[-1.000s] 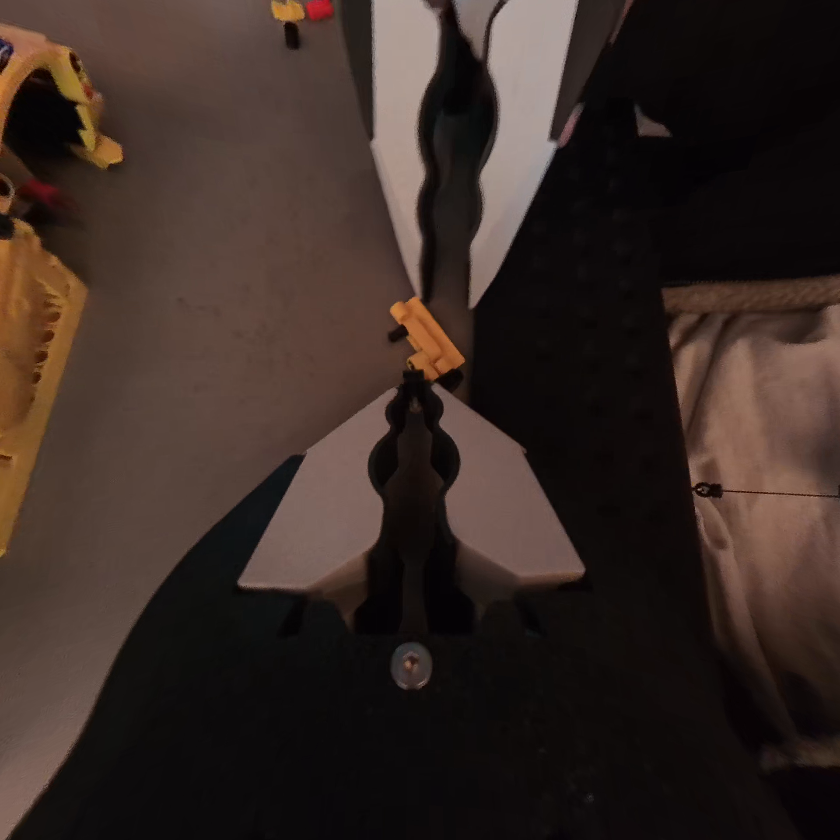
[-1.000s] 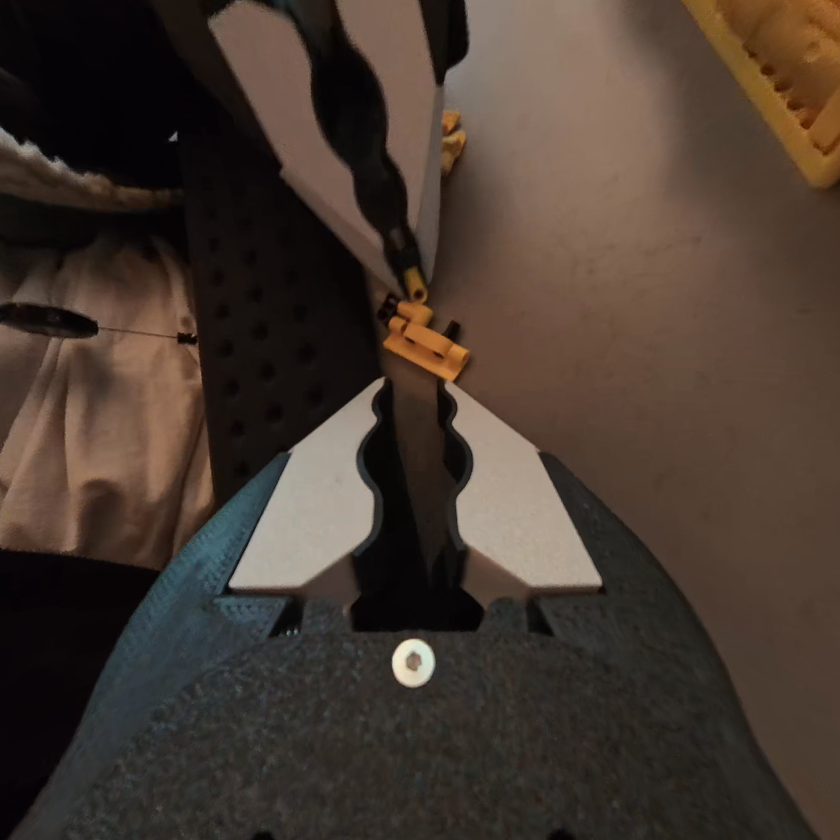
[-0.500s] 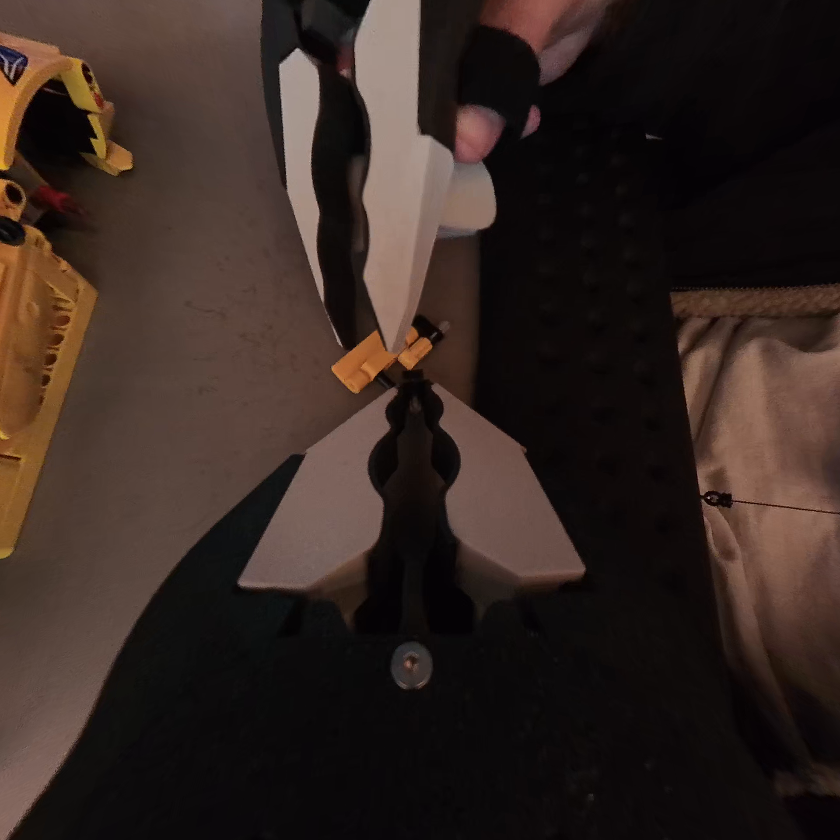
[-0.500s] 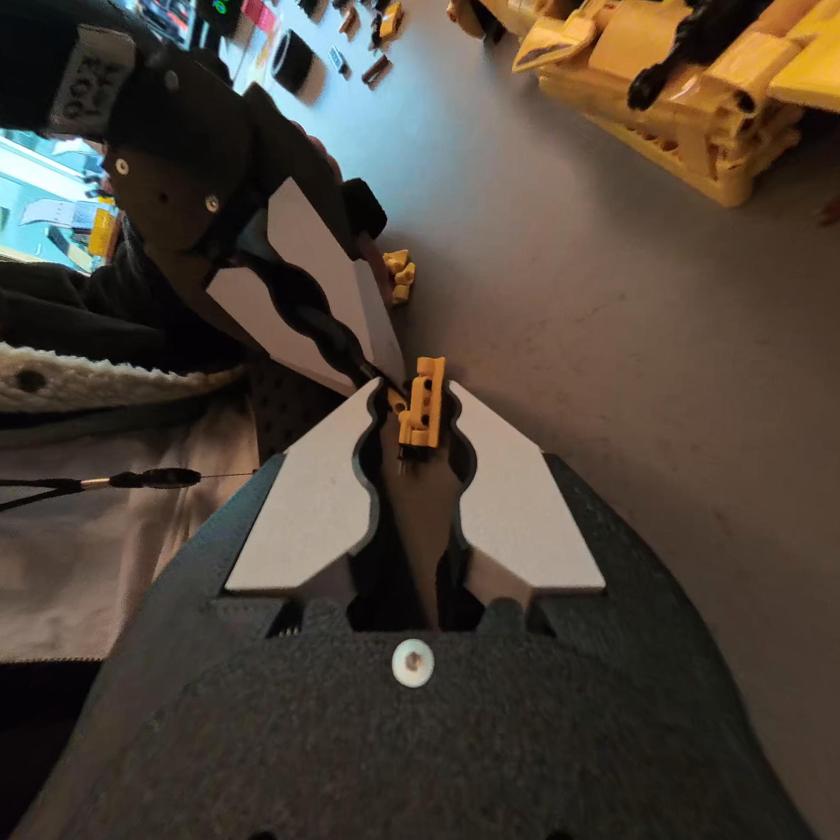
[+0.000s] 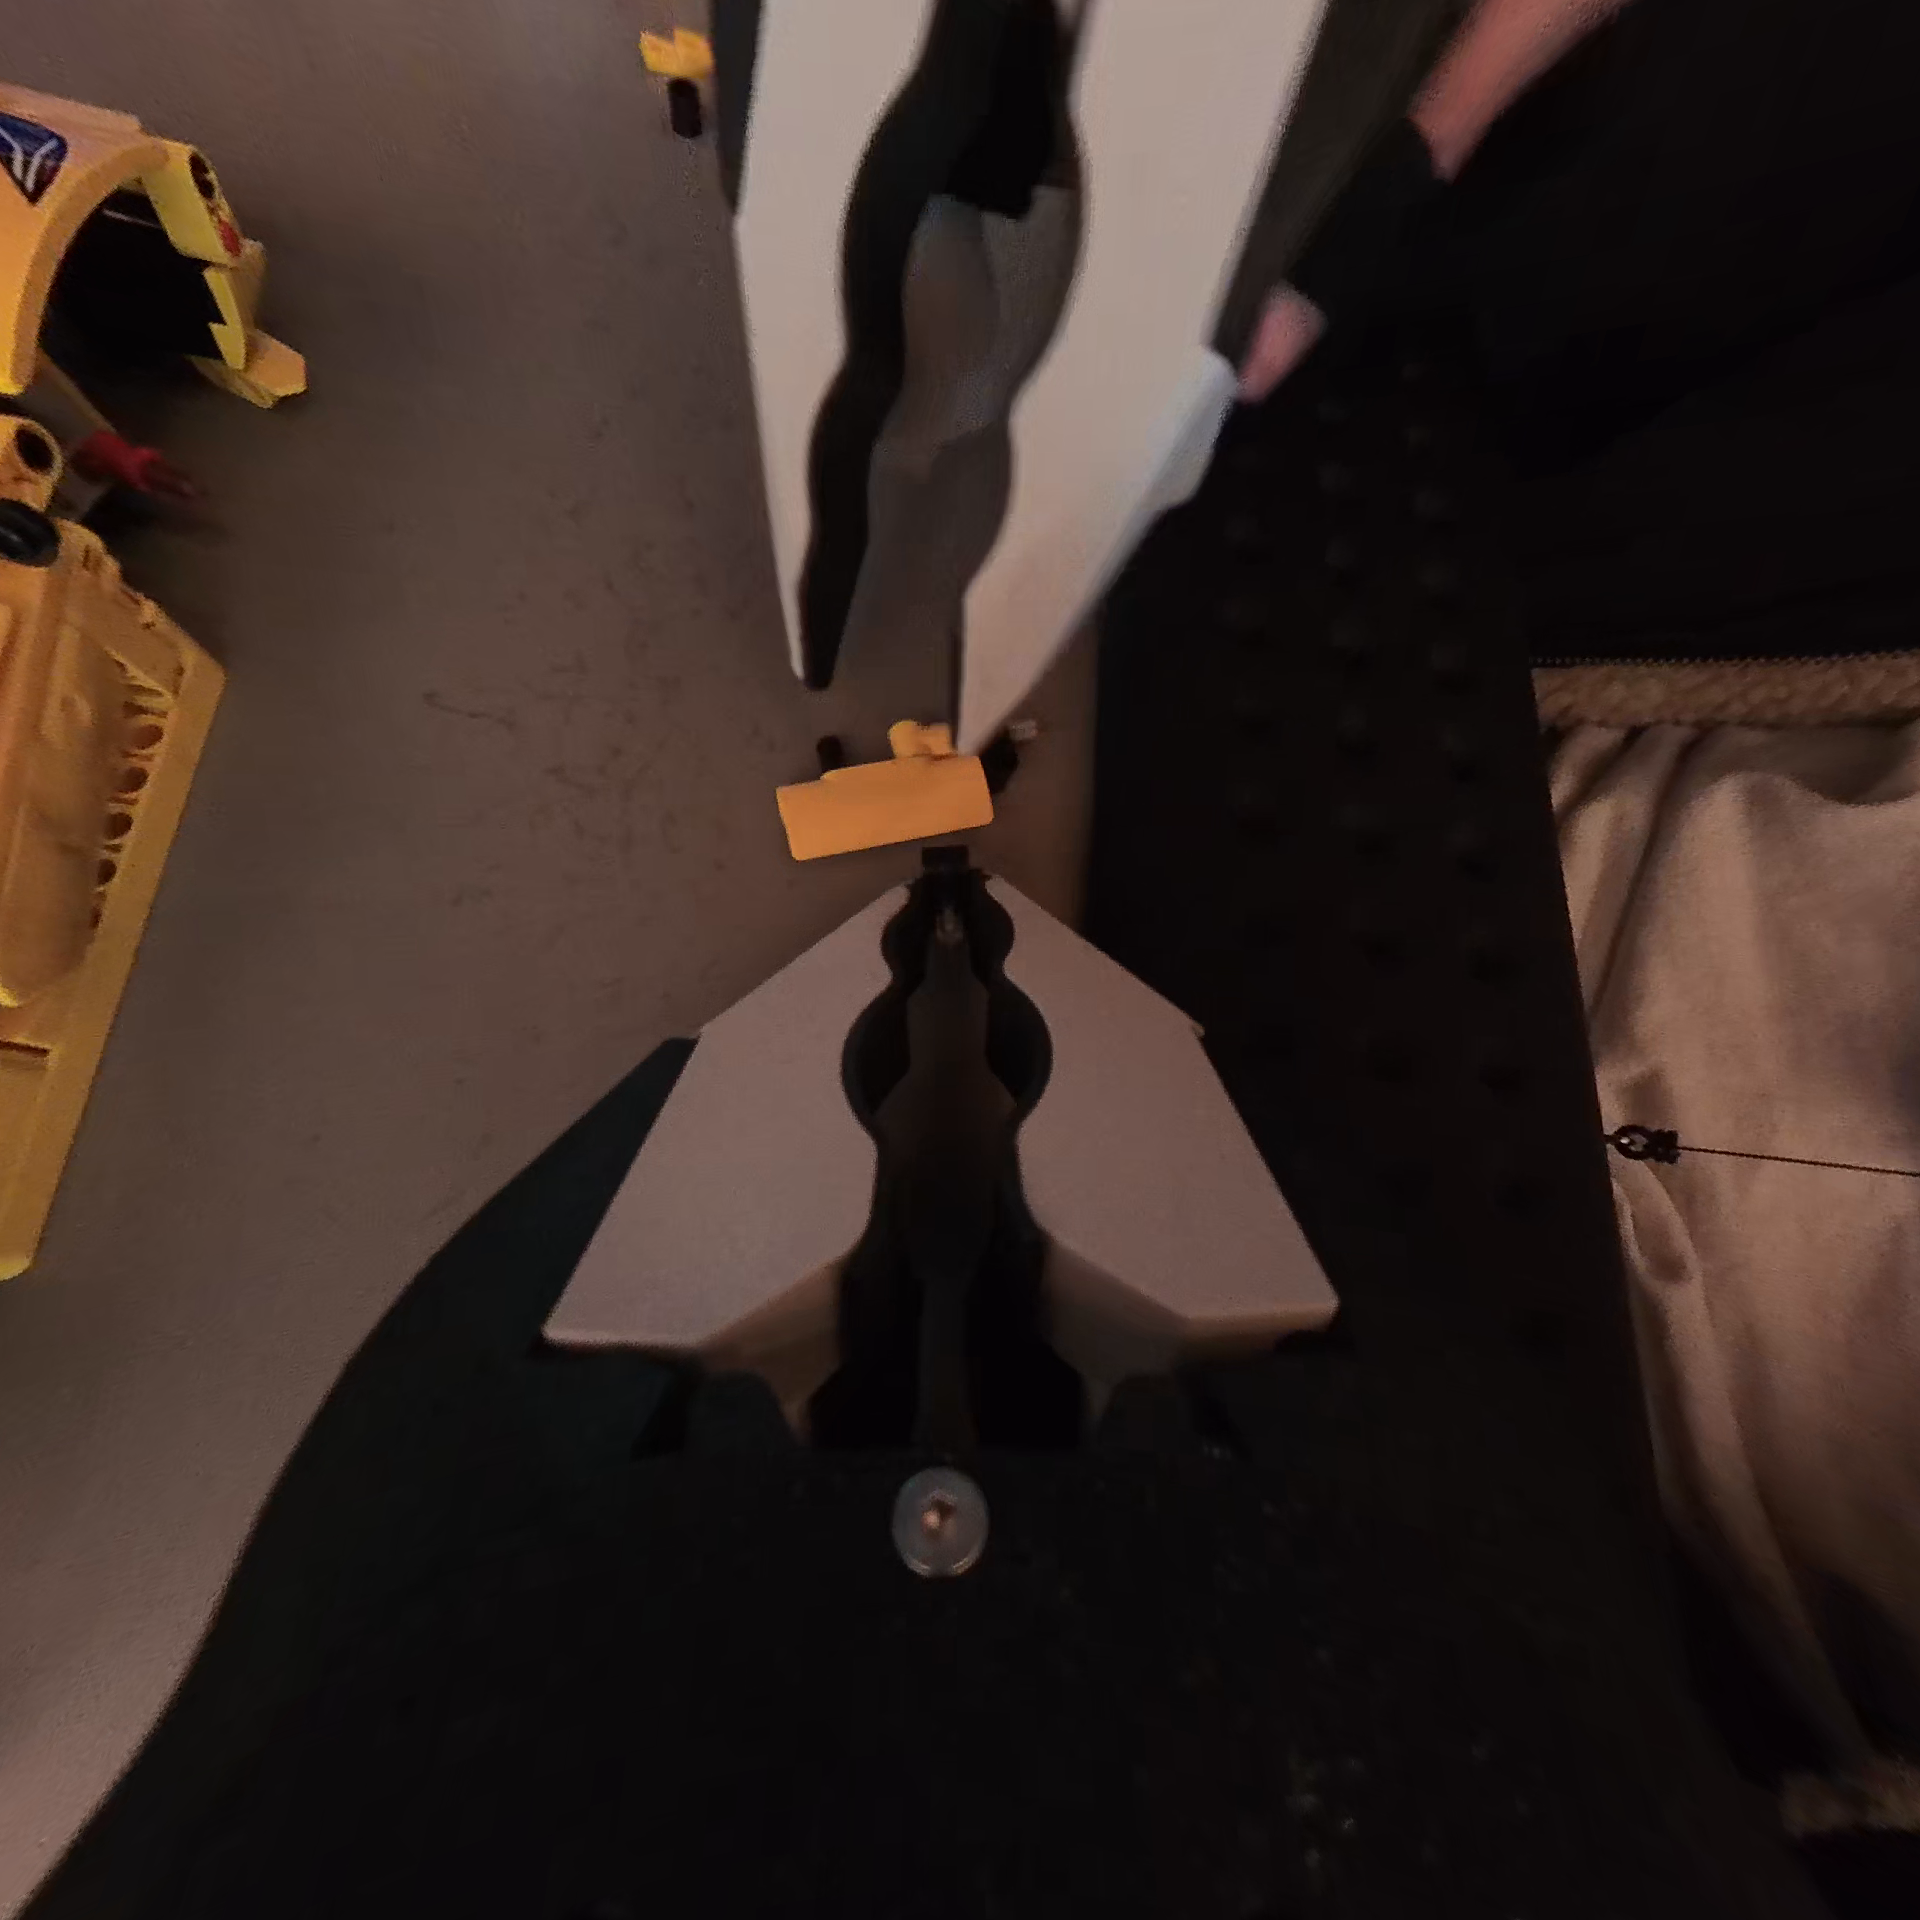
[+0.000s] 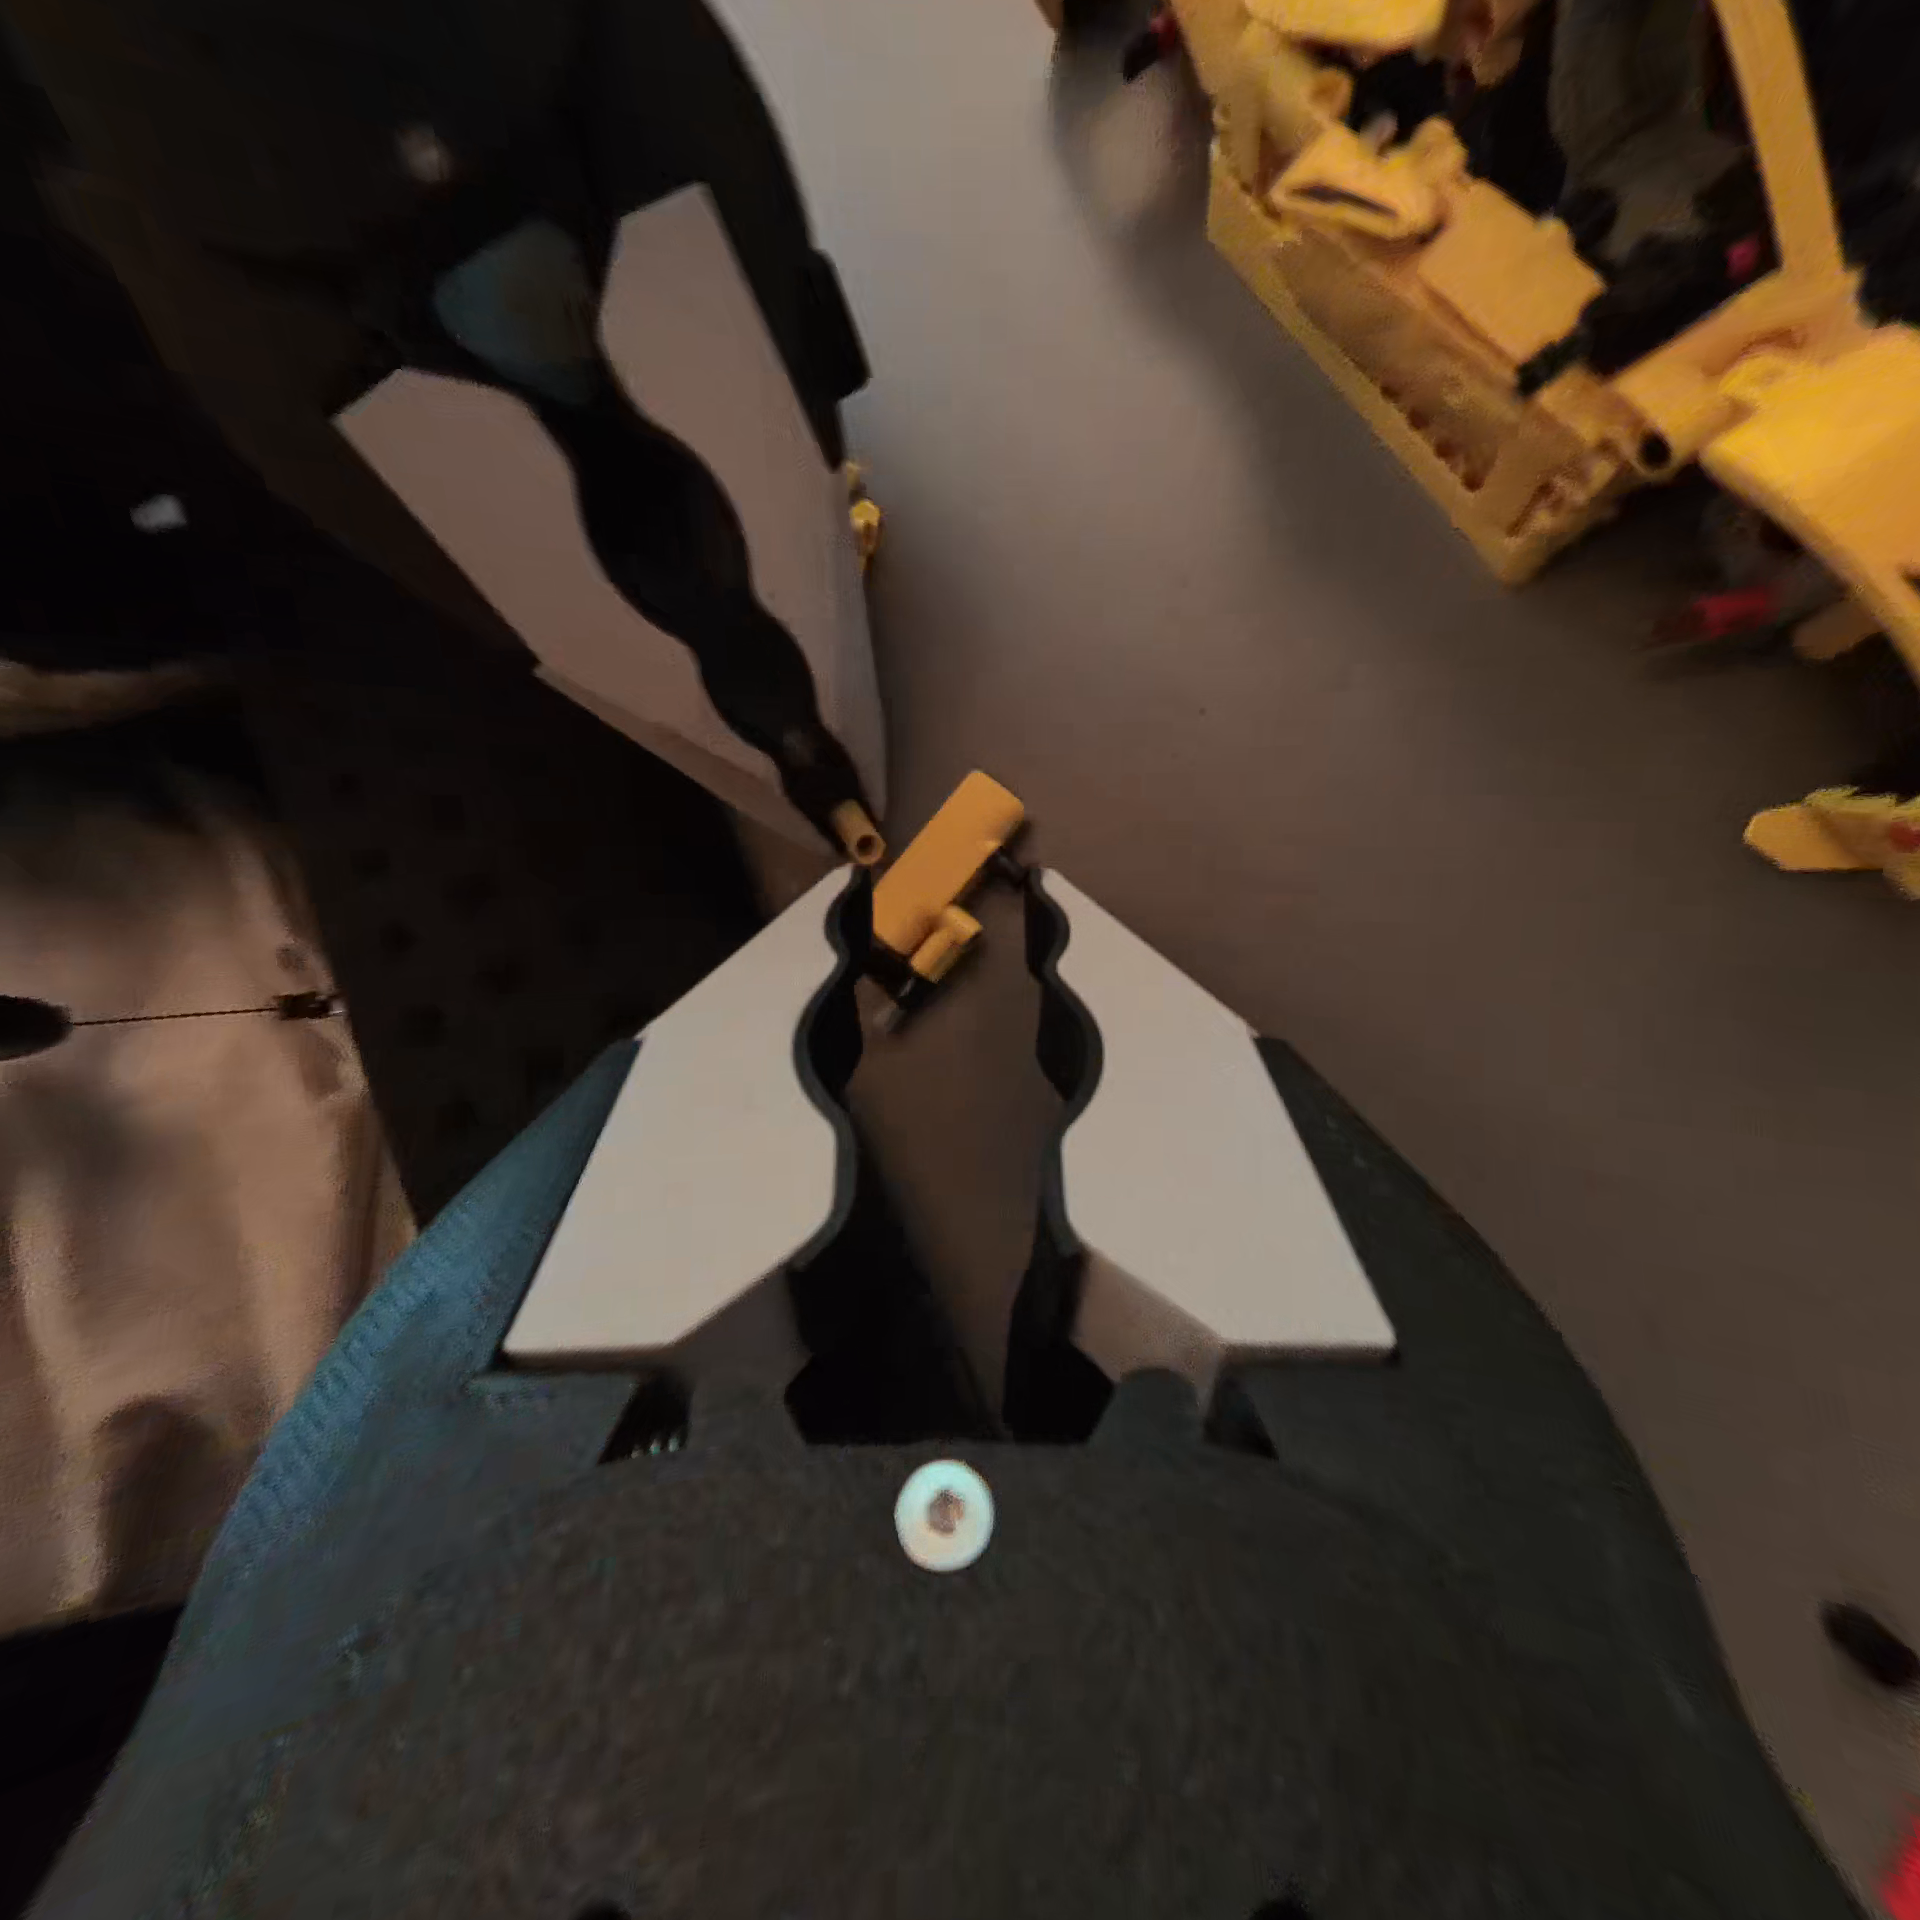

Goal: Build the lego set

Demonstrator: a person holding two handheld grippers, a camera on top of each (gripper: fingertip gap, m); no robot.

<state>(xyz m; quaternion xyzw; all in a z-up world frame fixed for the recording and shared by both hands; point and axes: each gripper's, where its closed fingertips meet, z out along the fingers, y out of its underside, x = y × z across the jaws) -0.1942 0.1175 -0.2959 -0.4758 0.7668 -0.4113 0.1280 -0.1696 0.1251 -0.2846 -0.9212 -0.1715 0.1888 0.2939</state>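
Observation:
My right gripper (image 6: 940, 883) is shut on a small yellow lego piece (image 6: 935, 883) with black pins, held crosswise between its tips above the grey table. In the left wrist view the piece (image 5: 883, 805) hangs under the right gripper's fingers (image 5: 997, 582), which reach down from the top. My left gripper (image 5: 945, 878) is shut on a small yellow pin, only a dark end of which shows at its tip. In the right wrist view the pin (image 6: 857, 836) points at the yellow piece, a short gap away.
A large yellow lego vehicle model (image 5: 83, 727) stands on the left of the table and shows at the top right of the right wrist view (image 6: 1455, 312). Loose small pieces (image 5: 675, 52) lie farther back. A black perforated strip (image 5: 1299, 935) and a person's light garment (image 5: 1714, 1039) lie at the near side. Less than 4 cm separates the two grippers' tips.
The right gripper has swung and turned with the yellow piece, which now lies crosswise just ahead of the left gripper's tip. The left gripper has stayed shut on its pin.

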